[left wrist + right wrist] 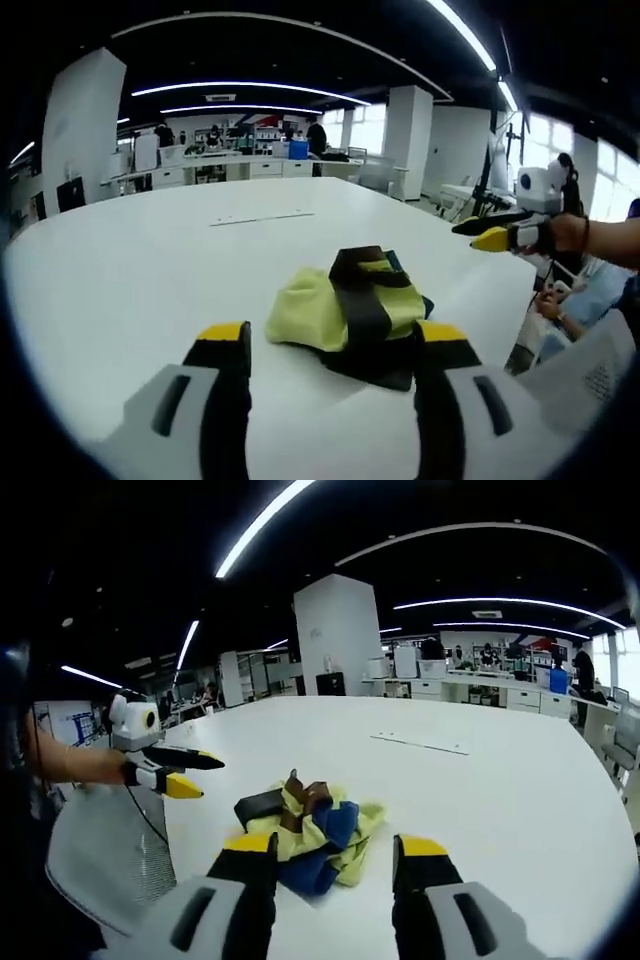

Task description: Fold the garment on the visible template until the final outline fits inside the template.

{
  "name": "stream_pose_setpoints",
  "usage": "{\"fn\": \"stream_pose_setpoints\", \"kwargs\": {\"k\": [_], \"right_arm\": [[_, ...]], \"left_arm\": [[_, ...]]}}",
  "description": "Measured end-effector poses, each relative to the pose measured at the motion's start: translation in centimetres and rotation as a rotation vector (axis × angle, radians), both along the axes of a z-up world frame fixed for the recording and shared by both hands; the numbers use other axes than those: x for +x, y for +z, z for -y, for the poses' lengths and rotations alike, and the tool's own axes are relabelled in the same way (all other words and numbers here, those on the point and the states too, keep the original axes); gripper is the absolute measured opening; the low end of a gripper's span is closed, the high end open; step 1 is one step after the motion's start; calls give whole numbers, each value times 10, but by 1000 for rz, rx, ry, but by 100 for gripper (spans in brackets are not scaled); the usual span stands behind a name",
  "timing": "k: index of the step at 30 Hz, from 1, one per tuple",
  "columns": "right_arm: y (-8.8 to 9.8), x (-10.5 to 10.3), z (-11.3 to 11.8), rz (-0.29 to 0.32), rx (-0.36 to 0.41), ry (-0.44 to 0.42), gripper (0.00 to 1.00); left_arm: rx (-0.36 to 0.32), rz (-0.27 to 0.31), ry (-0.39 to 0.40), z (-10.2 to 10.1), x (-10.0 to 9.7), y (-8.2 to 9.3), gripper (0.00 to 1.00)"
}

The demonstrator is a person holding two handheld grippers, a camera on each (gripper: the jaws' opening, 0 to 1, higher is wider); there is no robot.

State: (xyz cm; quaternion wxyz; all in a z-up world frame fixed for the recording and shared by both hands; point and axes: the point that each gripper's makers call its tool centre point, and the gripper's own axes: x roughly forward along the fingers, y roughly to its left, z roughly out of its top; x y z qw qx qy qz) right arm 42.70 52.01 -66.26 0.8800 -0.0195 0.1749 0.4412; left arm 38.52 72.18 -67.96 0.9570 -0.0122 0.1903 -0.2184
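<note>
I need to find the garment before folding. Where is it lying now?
The garment lies crumpled on the white table, near its edge, just ahead of the left tongs; in the right gripper view it sits just beyond the right tongs.

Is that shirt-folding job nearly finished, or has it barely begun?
Barely begun, it seems. Done: nothing visible; the garment lies in a crumpled heap on the white table. In hand: nothing; the left gripper and right gripper are both open and empty, hovering near it. Left: spreading and folding it.
</note>
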Motion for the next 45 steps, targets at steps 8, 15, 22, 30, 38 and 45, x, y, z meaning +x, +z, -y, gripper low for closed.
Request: {"fn": "stream_pose_setpoints", "kwargs": {"k": [8, 15, 22, 30, 38, 45], "right_arm": [[-14, 5, -20, -22, -24, 40, 21], [-27, 9, -37, -35, -47, 79, 18], [-42, 19, -50, -61, -78, 86, 13], [-58, 26, -60, -88, -118, 96, 8], [-64, 31, -67, -104, -138, 119, 2], [-70, 32, -67, -98, -180, 130, 0]], "left_arm": [[-11, -23, -69, 20, 6, -13, 38], [-8, -49, -103, 27, 8, -24, 24], [-4, -76, -126, 28, 9, -30, 14], [-17, -97, -155, 33, 13, -36, 9], [-23, -127, -171, 36, 18, -42, 8], [-62, -177, -161, 37, 17, -46, 2]]}}
